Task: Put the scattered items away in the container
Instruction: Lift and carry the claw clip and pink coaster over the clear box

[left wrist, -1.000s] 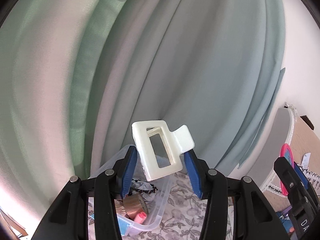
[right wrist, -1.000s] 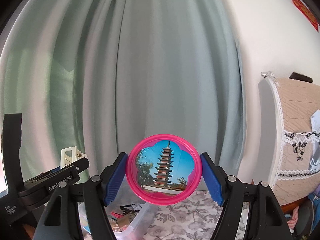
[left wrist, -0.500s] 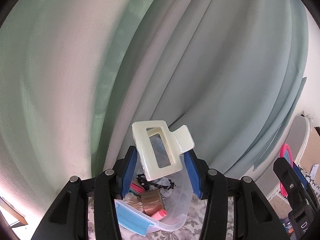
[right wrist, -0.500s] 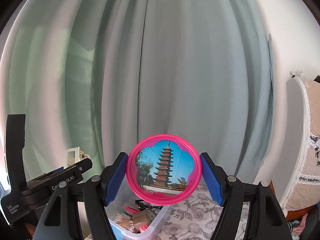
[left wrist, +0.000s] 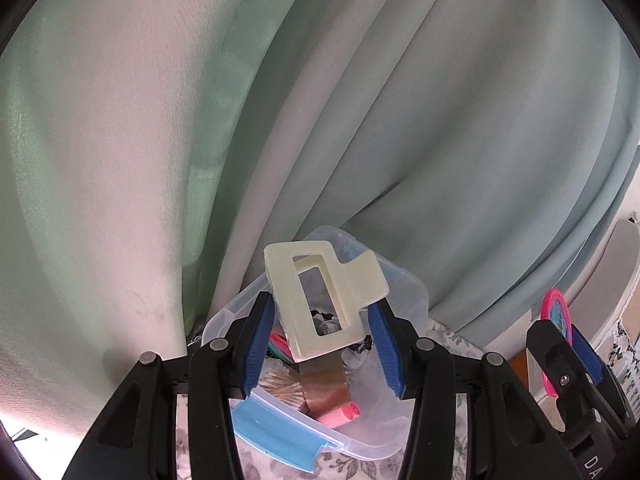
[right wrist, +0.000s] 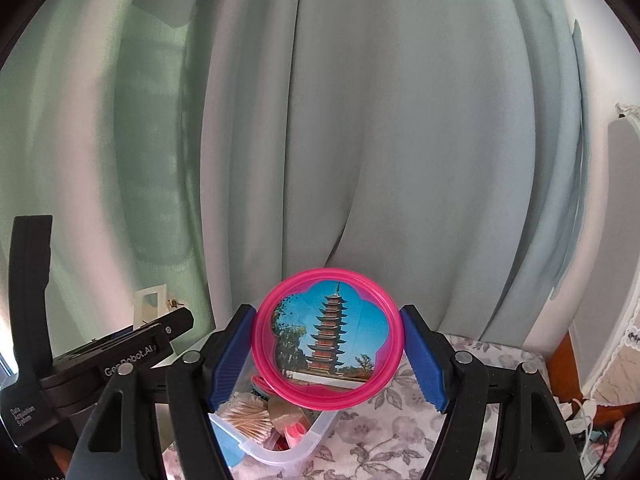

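My left gripper (left wrist: 322, 344) is shut on a cream hair claw clip (left wrist: 320, 300) and holds it above the clear plastic container (left wrist: 400, 292). The container holds a tape roll (left wrist: 324, 390), cotton swabs (left wrist: 278, 386), a pink tube (left wrist: 340, 416) and other small items. My right gripper (right wrist: 328, 356) is shut on a round pink-rimmed mirror with a pagoda picture (right wrist: 330, 340), held above the container's right end (right wrist: 308, 440). The left gripper and the clip (right wrist: 150, 304) also show at the left of the right wrist view.
A blue lid clip (left wrist: 276, 440) is on the container's near edge. The container stands on a floral tablecloth (right wrist: 384, 436). Grey-green curtains (left wrist: 360, 120) hang close behind. A padded chair back (left wrist: 624, 280) stands at the right.
Both grippers have tilted down and moved closer to the container, which now shows larger beneath them. Both grips are unchanged.
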A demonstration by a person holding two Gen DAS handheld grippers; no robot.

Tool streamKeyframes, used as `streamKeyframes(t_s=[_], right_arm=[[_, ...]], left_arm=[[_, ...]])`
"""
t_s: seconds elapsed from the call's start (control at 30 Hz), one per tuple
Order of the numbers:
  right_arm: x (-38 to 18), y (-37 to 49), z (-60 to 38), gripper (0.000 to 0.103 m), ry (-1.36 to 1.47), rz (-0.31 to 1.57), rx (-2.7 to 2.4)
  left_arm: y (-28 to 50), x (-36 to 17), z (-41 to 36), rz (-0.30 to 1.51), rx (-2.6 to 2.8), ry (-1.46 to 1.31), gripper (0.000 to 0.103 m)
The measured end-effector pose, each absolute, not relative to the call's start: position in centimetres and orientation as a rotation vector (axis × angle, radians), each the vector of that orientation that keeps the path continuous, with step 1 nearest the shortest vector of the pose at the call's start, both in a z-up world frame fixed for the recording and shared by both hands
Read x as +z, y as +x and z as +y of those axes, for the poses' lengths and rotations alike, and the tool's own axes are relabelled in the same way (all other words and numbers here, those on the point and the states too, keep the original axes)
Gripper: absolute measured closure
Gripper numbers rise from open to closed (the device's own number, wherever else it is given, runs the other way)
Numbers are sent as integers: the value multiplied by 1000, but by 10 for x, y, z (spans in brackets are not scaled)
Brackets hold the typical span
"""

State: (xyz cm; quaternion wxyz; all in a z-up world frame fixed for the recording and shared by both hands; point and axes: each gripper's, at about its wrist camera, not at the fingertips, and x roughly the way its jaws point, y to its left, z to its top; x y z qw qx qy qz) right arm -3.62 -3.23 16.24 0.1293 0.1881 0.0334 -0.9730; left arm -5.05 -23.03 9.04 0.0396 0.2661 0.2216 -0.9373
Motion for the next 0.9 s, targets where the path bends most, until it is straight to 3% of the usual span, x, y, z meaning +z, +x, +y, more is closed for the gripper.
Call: streamKeyframes(t_s=[0.9], right_arm=[[94,-92,-60,28,858,161,-2684]], left_arm=[[-72,48,-240,708,-2749,1045,53]])
